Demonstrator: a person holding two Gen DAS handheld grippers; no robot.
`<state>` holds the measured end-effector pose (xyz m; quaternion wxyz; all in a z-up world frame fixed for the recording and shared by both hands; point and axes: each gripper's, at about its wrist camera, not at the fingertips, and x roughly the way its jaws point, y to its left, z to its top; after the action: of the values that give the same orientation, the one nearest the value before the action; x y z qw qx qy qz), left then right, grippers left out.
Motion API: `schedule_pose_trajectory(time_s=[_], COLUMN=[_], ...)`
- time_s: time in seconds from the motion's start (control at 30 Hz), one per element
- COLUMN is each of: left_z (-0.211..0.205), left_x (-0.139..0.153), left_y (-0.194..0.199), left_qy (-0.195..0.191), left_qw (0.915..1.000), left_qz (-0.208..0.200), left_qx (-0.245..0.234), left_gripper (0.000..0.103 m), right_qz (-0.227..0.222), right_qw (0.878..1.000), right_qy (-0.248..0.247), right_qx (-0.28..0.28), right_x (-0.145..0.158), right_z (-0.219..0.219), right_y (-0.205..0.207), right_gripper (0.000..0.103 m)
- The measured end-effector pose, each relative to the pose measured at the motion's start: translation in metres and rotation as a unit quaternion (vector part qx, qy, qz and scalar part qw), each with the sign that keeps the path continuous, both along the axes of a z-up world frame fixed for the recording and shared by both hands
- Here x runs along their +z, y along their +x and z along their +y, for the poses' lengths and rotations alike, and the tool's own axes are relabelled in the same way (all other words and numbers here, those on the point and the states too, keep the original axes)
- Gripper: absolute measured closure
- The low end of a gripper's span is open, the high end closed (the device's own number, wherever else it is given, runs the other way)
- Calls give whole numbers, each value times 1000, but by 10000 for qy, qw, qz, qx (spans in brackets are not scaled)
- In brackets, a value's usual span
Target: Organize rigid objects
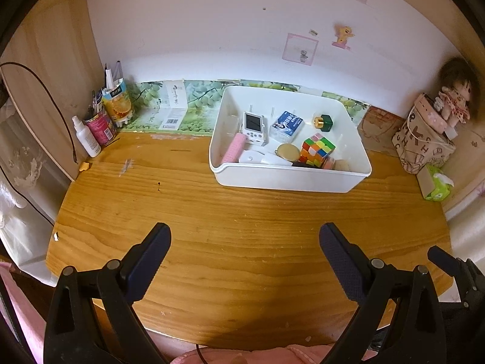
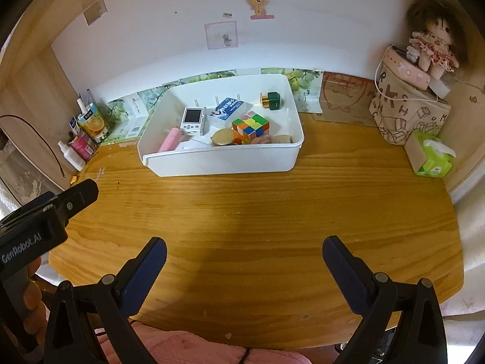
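Note:
A white plastic bin [image 1: 291, 179] [image 2: 218, 160] stands at the back of the wooden desk. In it lie a colour cube [image 1: 317, 149] [image 2: 251, 127], a white handheld device [image 1: 254, 126] [image 2: 192, 120], a blue and white box [image 1: 287, 123] [image 2: 226, 108], a green and gold bottle [image 1: 323, 121] [image 2: 270, 100], a pink roll [image 1: 233, 148] [image 2: 169, 141] and a gold round tin [image 1: 288, 152] [image 2: 222, 137]. My left gripper [image 1: 244, 239] is open and empty over the desk's front. My right gripper [image 2: 244, 251] is open and empty beside it.
At the back left stand a white spray bottle [image 1: 88, 137] [image 2: 72, 156], a pink can [image 1: 101, 127] and a cup of pens [image 1: 116, 103]. At the right are a printed bag with a doll [image 2: 409, 112] [image 1: 424, 139] and a green tissue pack [image 2: 430, 154] [image 1: 435, 185].

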<state>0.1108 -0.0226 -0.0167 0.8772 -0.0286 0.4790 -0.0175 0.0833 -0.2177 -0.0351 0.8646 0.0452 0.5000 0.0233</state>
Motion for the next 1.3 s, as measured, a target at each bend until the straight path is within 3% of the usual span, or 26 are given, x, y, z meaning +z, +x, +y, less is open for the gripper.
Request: schedule_pose_trajectory(time_s=[1.3], left_z=[-14], left_x=[7], left_y=[-8], left_qy=[204], left_qw=[9993], left_qz=[-282], left_qx=[-161], left_gripper=[2], right_qz=[155], right_qw=[9997], right_qy=[-196], right_qx=[75], right_x=[-9], right_z=[7], right_y=[-12], right_gripper=[0])
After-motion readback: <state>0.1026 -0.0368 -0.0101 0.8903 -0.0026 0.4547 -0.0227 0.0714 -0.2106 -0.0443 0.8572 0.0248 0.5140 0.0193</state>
